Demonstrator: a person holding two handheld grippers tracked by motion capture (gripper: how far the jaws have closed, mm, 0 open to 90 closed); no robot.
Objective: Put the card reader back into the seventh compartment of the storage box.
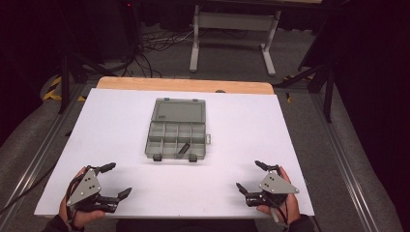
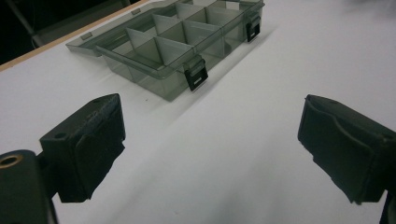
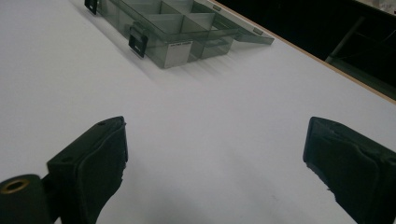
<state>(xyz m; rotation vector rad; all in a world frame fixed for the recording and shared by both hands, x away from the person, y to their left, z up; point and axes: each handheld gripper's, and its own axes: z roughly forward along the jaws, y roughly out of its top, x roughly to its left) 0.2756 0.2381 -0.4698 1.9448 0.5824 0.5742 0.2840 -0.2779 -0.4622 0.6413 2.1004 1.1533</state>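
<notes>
Start position: the open organizer box lies mid-table with its lid folded back, while the left gripper and right gripper, both spread wide and empty, wait near the front edge, the next move likely a reach forward.

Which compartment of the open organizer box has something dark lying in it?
The front-row compartment, second from the right in the high view, of the organizer box. A small dark object lies slanted in it; the other compartments look empty.
</notes>
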